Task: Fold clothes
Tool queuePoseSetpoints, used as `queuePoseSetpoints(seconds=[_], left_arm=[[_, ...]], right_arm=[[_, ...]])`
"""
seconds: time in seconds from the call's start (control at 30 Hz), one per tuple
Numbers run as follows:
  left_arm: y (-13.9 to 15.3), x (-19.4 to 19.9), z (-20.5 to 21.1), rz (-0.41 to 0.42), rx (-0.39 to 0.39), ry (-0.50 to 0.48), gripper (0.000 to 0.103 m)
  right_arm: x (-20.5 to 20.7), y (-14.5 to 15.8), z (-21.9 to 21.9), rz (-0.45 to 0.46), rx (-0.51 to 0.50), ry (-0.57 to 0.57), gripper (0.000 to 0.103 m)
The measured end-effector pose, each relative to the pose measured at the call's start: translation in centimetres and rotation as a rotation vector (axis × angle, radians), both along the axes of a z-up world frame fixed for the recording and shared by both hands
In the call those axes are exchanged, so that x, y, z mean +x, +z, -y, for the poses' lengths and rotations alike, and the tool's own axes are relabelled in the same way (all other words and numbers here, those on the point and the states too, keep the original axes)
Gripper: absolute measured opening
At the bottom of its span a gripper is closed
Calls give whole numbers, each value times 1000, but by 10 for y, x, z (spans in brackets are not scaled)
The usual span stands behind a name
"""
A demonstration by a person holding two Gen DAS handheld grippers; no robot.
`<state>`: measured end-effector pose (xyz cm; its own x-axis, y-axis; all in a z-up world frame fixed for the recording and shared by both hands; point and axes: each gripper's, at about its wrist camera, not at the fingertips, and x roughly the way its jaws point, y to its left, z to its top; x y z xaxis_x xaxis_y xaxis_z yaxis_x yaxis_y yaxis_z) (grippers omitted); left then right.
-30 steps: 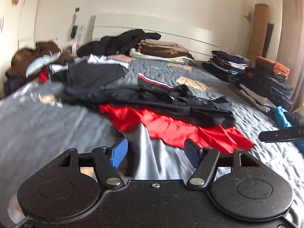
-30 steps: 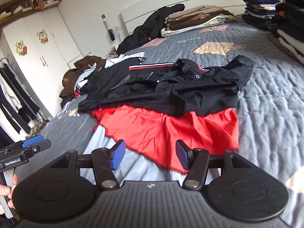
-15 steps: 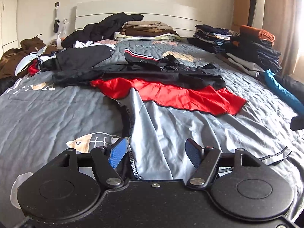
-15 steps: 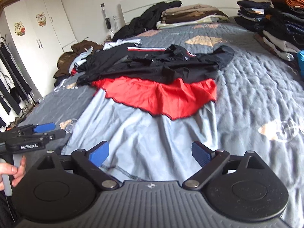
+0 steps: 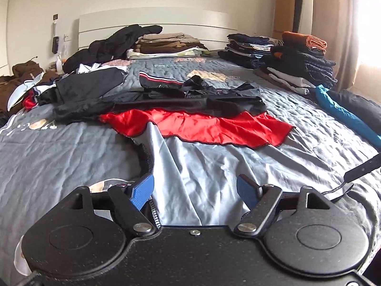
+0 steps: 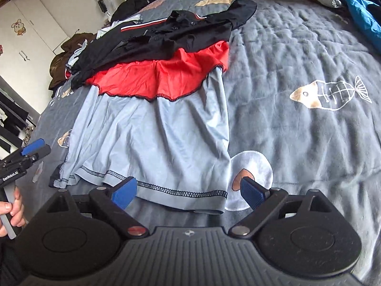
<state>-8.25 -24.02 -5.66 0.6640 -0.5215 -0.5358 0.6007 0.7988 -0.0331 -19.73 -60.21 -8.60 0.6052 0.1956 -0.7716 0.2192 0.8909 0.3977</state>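
A light blue garment (image 6: pixel 157 140) with black stitched hems lies spread on the grey bedspread (image 6: pixel 297 47). A red cloth (image 6: pixel 162 76) overlaps its far end, and a black jacket (image 6: pixel 171 38) lies on the red. My right gripper (image 6: pixel 189 191) hovers wide open over the near hem, its pads clear of the fabric. In the left wrist view the blue garment (image 5: pixel 197 166) runs between the fingers of my left gripper (image 5: pixel 195 190). Its jaws are opening and the pads do not press the cloth. The left gripper (image 6: pixel 26 152) also shows at the left edge, held by a hand (image 6: pixel 9 212).
Folded stacks stand along the bed's right side (image 5: pixel 297 57) and by the headboard (image 5: pixel 164 45). Loose dark clothes (image 5: pixel 83 85) pile at the far left. A blue and black jacket (image 5: pixel 347 109) lies at the right edge. White wardrobes (image 6: pixel 31 19) stand to the left.
The blue garment, first held up between both pairs of fingers, now lies flat on the bed. Both grippers came down and closer; the right jaws spread wide, the left ones widened a little.
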Motion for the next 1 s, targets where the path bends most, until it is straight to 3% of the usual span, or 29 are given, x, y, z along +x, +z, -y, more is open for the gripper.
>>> queuePoseSetpoints(seconds=[0.17, 0.3, 0.37, 0.4, 0.43, 0.5, 0.67, 0.7, 0.77, 0.9, 1.0], left_arm=[[0, 3, -3, -8, -6, 12, 75], [0, 4, -3, -7, -3, 18, 75], [1, 4, -3, -4, -1, 19, 75], [2, 4, -2, -3, -1, 19, 75], [2, 3, -3, -2, -3, 17, 75], [3, 4, -3, 0, -2, 19, 75], [4, 7, -6, -2, 1, 34, 75], [4, 8, -8, 0, 1, 39, 75], [6, 11, -13, 4, -2, 52, 75], [13, 18, -25, -7, -20, 84, 75], [16, 27, -32, -49, 25, 62, 75]], right_arm=[[4, -19, 6, -45, 18, -41, 93], [3, -23, 6, -19, 55, -44, 89], [5, -23, 5, 5, 124, -29, 78], [6, -23, 3, 9, 150, -24, 62], [8, -21, -1, 8, 141, -20, 38], [12, -19, -9, 0, 104, -7, 13], [18, -23, -6, -5, 149, -45, 12], [17, -23, -6, -3, 143, -50, 6], [13, -18, -3, 12, 131, -68, 5], [-6, 14, 12, 98, 129, -114, 4], [-17, 47, 24, 149, 85, -116, 4]])
